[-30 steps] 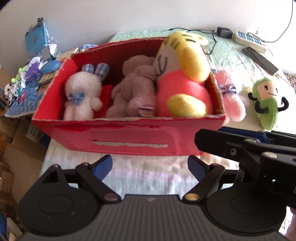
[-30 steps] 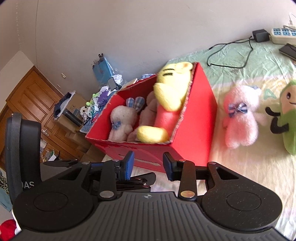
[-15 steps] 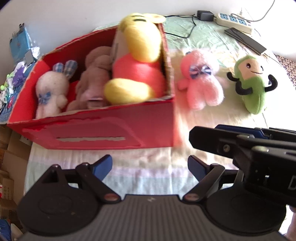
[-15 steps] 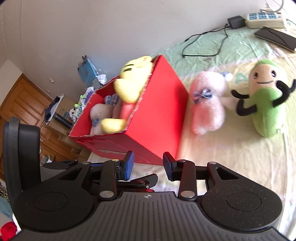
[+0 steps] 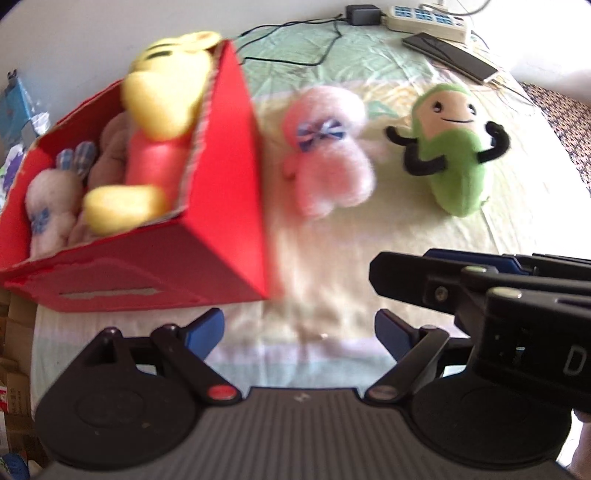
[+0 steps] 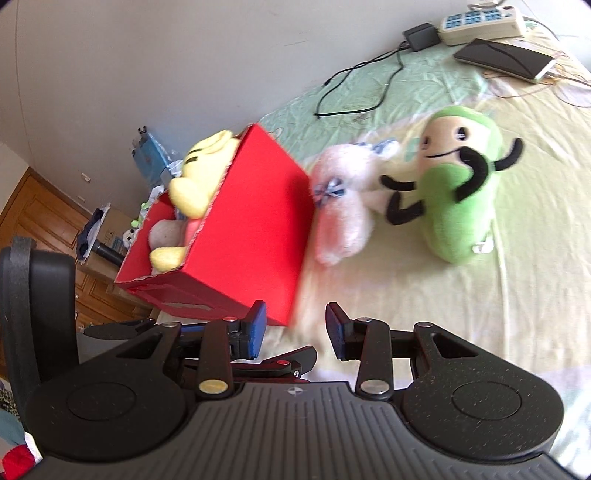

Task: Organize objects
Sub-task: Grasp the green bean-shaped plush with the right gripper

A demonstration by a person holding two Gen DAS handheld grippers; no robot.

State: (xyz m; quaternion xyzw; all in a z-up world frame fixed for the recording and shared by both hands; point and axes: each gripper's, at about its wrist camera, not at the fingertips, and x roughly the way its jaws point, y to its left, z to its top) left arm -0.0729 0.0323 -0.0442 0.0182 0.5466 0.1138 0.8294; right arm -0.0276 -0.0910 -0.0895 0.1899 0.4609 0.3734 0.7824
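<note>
1. Two plush toys are seen lying outside the red box (image 5: 225, 206) on the pale bedsheet (image 5: 369, 236): a pink plush (image 5: 327, 162) with a blue bow, just beside the box's right wall, and a green plush (image 5: 456, 155) with black arms, further right and apart from the pink one.
2. Three toys are packed inside the box: a yellow-and-red plush (image 5: 155, 122) whose head rises above the rim, a brown plush (image 5: 109, 155) next to it, and a white rabbit plush (image 5: 48, 195) at the left end.
3. The left gripper (image 5: 299, 328) is held above the sheet with its blue-tipped fingers spread wide and nothing between them.
4. The right gripper (image 6: 295, 328) is shown near the box's front corner, its fingers parted by a narrower gap, likewise empty.
5. A power strip (image 6: 484, 18), a black cable (image 6: 369, 81) and a dark flat device (image 6: 506, 59) are seen at the far end of the bed.
6. The toys appear slightly blurred in both views.
</note>
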